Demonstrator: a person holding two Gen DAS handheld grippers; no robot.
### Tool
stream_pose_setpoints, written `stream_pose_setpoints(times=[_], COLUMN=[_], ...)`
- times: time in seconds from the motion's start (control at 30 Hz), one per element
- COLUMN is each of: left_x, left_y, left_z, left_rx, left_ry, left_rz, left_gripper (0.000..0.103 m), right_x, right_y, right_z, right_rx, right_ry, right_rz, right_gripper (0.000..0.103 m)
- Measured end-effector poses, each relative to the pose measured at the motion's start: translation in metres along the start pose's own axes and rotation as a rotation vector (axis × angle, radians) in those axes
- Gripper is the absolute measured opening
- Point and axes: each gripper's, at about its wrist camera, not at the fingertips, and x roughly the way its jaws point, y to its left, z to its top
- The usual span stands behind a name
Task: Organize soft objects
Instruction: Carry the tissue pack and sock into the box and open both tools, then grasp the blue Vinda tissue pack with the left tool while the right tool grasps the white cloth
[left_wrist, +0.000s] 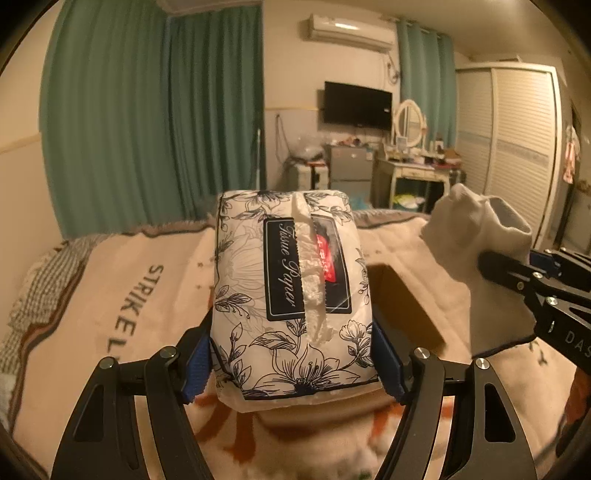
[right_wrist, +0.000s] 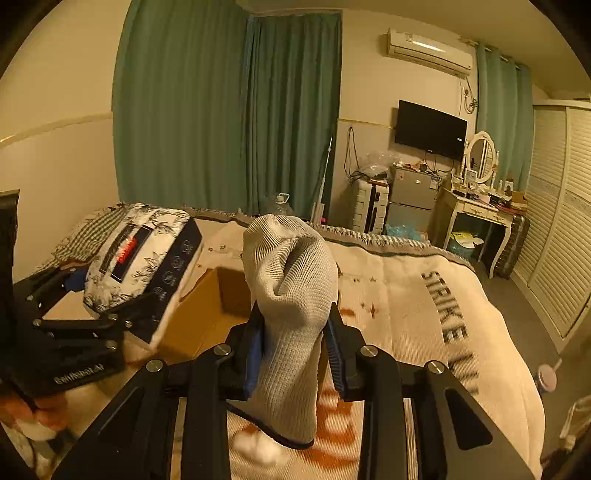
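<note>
Left wrist: 1 tissue pack (left_wrist: 291, 291) clamped in L fingers (left_wrist: 199, 363), 1 sock (right_wrist: 291, 306) pinched in R fingers (right_wrist: 255, 354), 1 box (right_wrist: 218, 306) below.

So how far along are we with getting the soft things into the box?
Nothing looks packed yet: the visible part of the cardboard box on the bed shows nothing inside. In hand: the left gripper clamps the tissue paper pack, the right gripper clamps the grey sock, both lifted near the box. Left: both probably go in.
</note>
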Motion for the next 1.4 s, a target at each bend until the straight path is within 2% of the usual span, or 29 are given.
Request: stream_pose_setpoints(times=[0.13, 0.3, 0.5, 0.53, 0.57, 0.6, 0.67, 0.83, 0.97, 1.03, 1.1, 1.2, 1.27, 1.4], left_x=[0.048, 0.094, 0.114, 0.113, 0.111, 0.107, 0.104, 0.066, 0.010, -0.028, -0.059, -0.103, -0.124, -0.145], left_y=[-0.003, -0.010, -0.015, -0.016, -0.016, -0.016, -0.014, -0.009, -0.006, -0.004, 0.000, 0.007, 0.011, 0.016], left_z=[0.004, -0.005, -0.016, -0.016, -0.015, -0.013, -0.007, 0.015, 0.032, 0.039, 0.042, 0.041, 0.034, 0.002], left_rx=[0.010, 0.051, 0.066, 0.061, 0.054, 0.044, 0.033, 0.014, 0.019, 0.026, 0.017, 0.019, 0.019, 0.029], left_ry=[0.039, 0.101, 0.155, 0.149, 0.141, 0.130, 0.129, 0.104, 0.028, -0.024, -0.076, -0.132, -0.146, -0.108], left_rz=[0.003, 0.001, 0.009, 0.009, 0.006, 0.007, 0.022, 0.040, 0.050, 0.056, 0.037, 0.015, 0.027, 0.087], left_gripper=[0.073, 0.073, 0.082, 0.082, 0.082, 0.083, 0.086, 0.086, 0.086, 0.094, 0.094, 0.094, 0.094, 0.094], right_x=[0.054, 0.124, 0.153, 0.154, 0.153, 0.152, 0.141, 0.094, 0.036, 0.002, -0.027, -0.071, -0.090, -0.113], right_y=[-0.009, -0.021, -0.024, -0.027, -0.028, -0.030, -0.030, -0.028, -0.023, -0.021, -0.017, -0.007, 0.000, 0.019], right_z=[0.010, -0.004, -0.022, -0.023, -0.023, -0.022, -0.019, 0.000, 0.016, 0.023, 0.026, 0.022, 0.015, -0.013], right_rx=[0.016, 0.044, 0.058, 0.067, 0.074, 0.074, 0.065, 0.042, 0.024, 0.023, 0.014, -0.007, -0.019, -0.036], right_ry=[0.043, 0.128, 0.164, 0.163, 0.160, 0.154, 0.124, 0.073, 0.035, 0.019, 0.009, -0.006, -0.011, 0.016], right_rz=[0.012, 0.040, 0.066, 0.068, 0.068, 0.065, 0.036, 0.008, -0.018, -0.022, -0.023, -0.013, -0.001, -0.014], right_gripper=[0.030, 0.030, 0.030, 0.032, 0.038, 0.050, 0.066, 0.067, 0.075, 0.078, 0.089, 0.099, 0.101, 0.103])
